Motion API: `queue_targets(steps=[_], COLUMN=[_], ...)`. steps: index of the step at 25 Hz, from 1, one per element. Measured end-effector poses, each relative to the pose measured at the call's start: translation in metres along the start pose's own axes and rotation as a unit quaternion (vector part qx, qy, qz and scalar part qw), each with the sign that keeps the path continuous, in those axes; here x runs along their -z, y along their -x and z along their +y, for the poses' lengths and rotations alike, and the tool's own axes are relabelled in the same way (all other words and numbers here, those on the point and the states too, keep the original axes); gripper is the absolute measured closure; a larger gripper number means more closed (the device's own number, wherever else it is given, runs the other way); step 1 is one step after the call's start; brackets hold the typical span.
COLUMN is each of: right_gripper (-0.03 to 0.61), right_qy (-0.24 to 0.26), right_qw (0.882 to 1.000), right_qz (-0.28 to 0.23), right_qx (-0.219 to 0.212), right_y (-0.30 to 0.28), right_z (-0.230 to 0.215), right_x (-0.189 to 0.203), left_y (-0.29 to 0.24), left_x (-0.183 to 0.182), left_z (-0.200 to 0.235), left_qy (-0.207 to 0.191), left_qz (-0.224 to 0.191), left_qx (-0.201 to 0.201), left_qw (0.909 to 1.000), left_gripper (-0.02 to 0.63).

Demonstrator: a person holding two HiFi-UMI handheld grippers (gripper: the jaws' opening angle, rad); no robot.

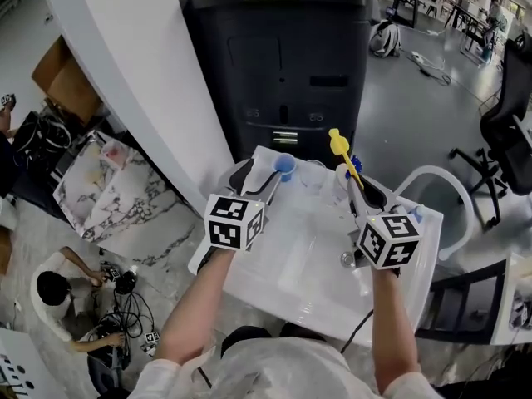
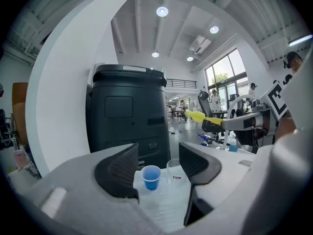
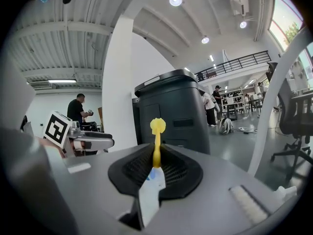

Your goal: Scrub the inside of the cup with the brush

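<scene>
Table [image 1: 307, 264] bears blue cup [image 1: 284, 167]; left tongs [image 2: 157, 156] gape before it; right tongs [image 3: 156, 163] clamp brush [image 3: 157, 143] lengthwise, tip forward-up.

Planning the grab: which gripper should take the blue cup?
Left. The left gripper is open, with the blue cup straight ahead of its jaws; the right gripper is shut on the brush.

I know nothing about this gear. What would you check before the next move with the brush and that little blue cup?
1. Brush clamped in right gripper: ok.
2. Left gripper jaws apart, nothing in them: ok.
3. Blue cup upright, mouth up: ok.
4. Blue cup lined up ahead of the left jaws: ok.
5. Blue cup held for scrubbing: not ok, it stands free on the table.
6. Clear cup beside it out of the way: cannot tell.
</scene>
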State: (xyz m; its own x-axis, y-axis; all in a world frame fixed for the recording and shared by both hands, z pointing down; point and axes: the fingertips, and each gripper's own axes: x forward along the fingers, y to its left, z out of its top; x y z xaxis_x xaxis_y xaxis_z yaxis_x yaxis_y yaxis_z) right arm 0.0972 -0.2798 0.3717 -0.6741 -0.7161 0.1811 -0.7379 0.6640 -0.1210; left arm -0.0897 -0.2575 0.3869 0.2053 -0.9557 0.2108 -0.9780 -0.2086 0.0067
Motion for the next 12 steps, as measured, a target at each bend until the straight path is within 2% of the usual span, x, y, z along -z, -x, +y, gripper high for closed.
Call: queue_targets(steps=[5, 12], right_gripper=[0.541, 0.541], right_qy=[-0.002, -0.001], right_qw=[1.000, 0.997], right_qz=[-0.001, -0.007], right_qx=[0.016, 0.076], right_y=[-0.010, -0.024], right_z=[-0.006, -0.007], right_x=[0.001, 0.003], left_y=[-0.016, -0.040], left_x=[-0.002, -0.001], left_z=[0.010, 0.029], left_qy=[-0.003, -0.017], left_qz=[-0.004, -0.007], left_qx=[0.014, 0.072], left_qw=[0.9999, 0.9972], left_gripper=[0.348, 0.345])
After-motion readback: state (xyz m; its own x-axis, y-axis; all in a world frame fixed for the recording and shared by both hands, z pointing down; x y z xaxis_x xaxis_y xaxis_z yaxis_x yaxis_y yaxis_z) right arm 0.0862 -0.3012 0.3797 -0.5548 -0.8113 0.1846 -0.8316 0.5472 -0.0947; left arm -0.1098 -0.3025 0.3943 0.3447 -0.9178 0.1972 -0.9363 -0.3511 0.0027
